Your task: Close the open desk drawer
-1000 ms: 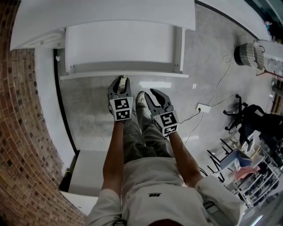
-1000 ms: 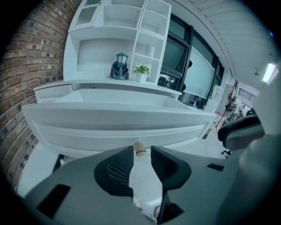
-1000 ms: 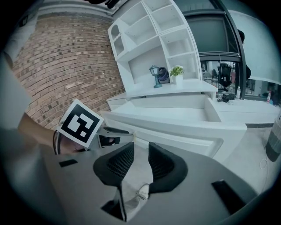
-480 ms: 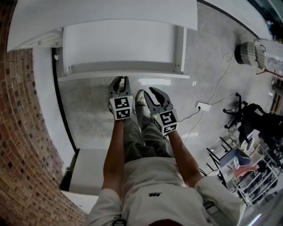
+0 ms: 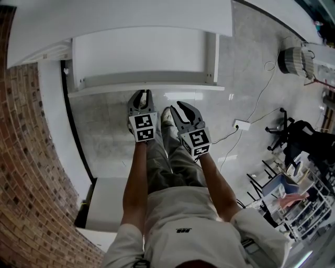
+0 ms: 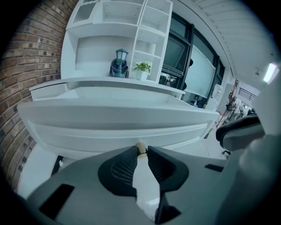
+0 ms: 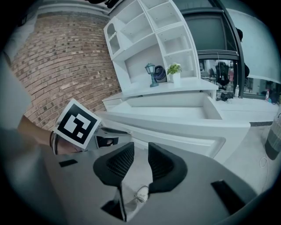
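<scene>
Two grippers face the drawer [image 5: 141, 52], which stands pulled well out from under the white desk [image 5: 120, 15], its front panel [image 5: 146, 88] toward the person. The left gripper [image 6: 141, 151] has just been closing its jaws, and they now pinch the small tan knob [image 6: 141, 147] on the front panel, held only at the very tips. The right gripper [image 7: 141, 150] hangs just beside the left, short of the front panel, with its jaws a little apart and nothing between them.

My worry is that grip. The knob is small and rounded, so a push that runs at a slant rather than straight into the desk could roll the tips off it and send the left gripper knocking into the front panel. A skewed push from that one point may also twist the drawer so it binds partway in. A hard shove would likely slam it against the desk, and the idle right gripper, so near the front panel, could catch its moving edge
</scene>
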Action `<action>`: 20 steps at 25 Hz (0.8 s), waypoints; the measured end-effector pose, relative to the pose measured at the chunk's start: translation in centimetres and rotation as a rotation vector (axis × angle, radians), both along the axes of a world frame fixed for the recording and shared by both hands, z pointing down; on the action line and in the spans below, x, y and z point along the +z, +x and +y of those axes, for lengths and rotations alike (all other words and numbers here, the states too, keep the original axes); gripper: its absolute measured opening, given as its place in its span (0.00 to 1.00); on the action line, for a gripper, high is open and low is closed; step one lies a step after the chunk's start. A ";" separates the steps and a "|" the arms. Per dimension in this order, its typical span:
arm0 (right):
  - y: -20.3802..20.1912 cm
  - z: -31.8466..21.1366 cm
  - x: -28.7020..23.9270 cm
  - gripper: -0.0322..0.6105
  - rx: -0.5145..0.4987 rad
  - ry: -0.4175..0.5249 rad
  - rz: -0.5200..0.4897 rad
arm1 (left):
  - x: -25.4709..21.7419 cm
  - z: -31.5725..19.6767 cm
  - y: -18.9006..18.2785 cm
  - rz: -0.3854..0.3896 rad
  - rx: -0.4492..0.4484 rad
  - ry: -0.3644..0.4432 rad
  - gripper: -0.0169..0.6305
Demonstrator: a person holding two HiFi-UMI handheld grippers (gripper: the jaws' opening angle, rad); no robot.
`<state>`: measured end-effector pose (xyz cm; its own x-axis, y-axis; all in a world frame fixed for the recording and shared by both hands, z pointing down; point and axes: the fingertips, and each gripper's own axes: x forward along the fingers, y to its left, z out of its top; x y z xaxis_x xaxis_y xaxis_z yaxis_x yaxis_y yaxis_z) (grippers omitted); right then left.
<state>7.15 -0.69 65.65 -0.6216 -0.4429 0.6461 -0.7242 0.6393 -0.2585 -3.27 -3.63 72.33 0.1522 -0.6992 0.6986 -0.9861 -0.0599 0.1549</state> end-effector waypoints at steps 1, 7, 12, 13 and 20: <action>0.0 -0.3 -0.1 0.21 0.004 0.003 0.000 | 0.0 -0.2 0.0 0.000 0.000 0.000 0.16; -0.4 -1.8 -0.1 0.21 0.024 0.002 -0.004 | 0.0 -1.4 -0.2 0.003 0.007 -0.004 0.16; -0.2 -2.6 0.6 0.21 0.024 0.003 0.013 | 0.1 -2.5 -0.4 0.007 0.014 -0.007 0.16; -0.2 -2.8 0.7 0.21 0.023 0.002 0.016 | 0.0 -2.7 -0.5 0.008 0.015 -0.006 0.16; -0.7 -4.1 0.5 0.21 0.033 -0.005 0.014 | 0.0 -4.0 -0.6 0.016 0.026 -0.008 0.16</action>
<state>6.42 -4.78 66.19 -0.5978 -0.4593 0.6570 -0.7482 0.6140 -0.2516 -3.87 -7.64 72.37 0.1814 -0.6895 0.7012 -0.9816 -0.0839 0.1715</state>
